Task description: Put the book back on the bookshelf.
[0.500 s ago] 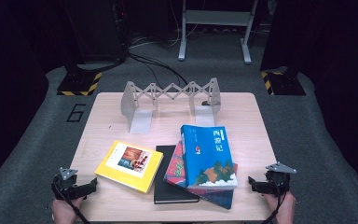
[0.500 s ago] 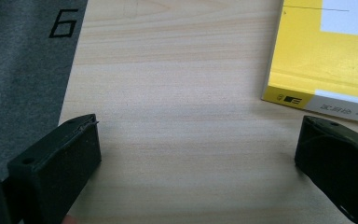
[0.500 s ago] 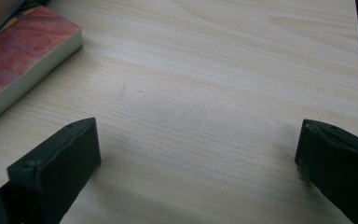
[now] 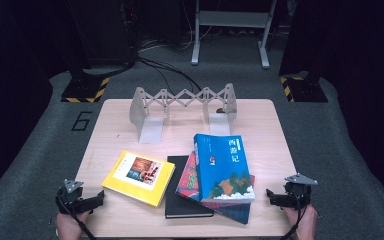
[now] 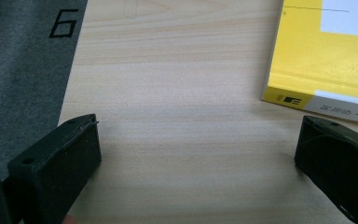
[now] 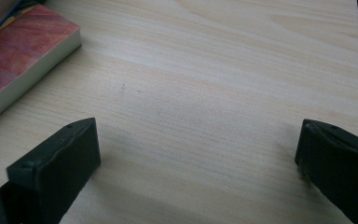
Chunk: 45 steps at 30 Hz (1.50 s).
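Note:
Several books lie on the wooden table. A yellow book rests at the left, with a black book beside it. A red-patterned book overlaps the black one, and a blue book lies on top. My left gripper sits at the near left corner, open and empty, its jaws wide over bare wood; the yellow book's corner is ahead to its right. My right gripper is at the near right edge, open and empty, with the red book's corner ahead to its left.
A grey expanding book rack stands upright along the table's far side. Bare wood lies between it and the books. Grey floor carpet with a painted "6" surrounds the table; a stand's legs rise behind.

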### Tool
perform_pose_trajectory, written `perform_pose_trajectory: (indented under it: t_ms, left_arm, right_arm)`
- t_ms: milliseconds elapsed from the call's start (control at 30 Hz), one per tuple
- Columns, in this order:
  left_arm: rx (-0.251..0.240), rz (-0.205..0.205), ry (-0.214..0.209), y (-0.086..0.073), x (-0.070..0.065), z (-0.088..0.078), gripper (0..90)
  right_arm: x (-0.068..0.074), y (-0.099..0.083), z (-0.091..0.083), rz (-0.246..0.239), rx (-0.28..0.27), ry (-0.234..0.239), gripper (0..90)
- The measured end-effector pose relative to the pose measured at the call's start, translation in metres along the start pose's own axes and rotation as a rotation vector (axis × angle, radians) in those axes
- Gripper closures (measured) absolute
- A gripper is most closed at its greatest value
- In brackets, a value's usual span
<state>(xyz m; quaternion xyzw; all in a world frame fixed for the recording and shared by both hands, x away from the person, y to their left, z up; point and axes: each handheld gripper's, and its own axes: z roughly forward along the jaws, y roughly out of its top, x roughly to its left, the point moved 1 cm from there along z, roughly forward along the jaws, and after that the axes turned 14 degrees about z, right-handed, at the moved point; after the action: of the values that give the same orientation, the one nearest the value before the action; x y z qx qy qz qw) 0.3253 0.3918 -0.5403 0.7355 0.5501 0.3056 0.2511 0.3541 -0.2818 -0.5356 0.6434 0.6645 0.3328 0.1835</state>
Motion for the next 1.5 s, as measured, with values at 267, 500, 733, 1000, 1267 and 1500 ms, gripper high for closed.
perform_pose_trajectory:
  t_ms: [267,500,733,1000,1267,1500]
  left_arm:
    - [0.000,0.000,0.000,0.000,0.000,0.000,0.2]
    - [0.001,-0.001,0.000,0.000,0.000,0.000,0.2]
    - [0.001,-0.002,0.001,0.000,0.000,0.000,0.2]
    - [0.000,-0.001,0.001,0.000,0.000,0.000,0.2]
    - [0.001,-0.002,-0.001,0.000,0.000,0.000,0.2]
    - [0.000,-0.003,-0.001,0.000,0.000,0.000,0.2]
  right_arm:
    - [-0.003,0.007,-0.002,0.018,0.037,0.065,0.0]
    - [0.008,0.017,-0.010,0.027,0.039,0.148,0.0]
    - [0.021,0.032,-0.018,0.010,0.032,0.206,0.0]
    - [0.042,0.046,-0.014,-0.012,0.059,0.292,0.0]
    - [0.064,0.057,-0.004,-0.036,0.093,0.367,0.1]
    - [0.079,0.062,0.009,-0.066,0.147,0.392,0.0]
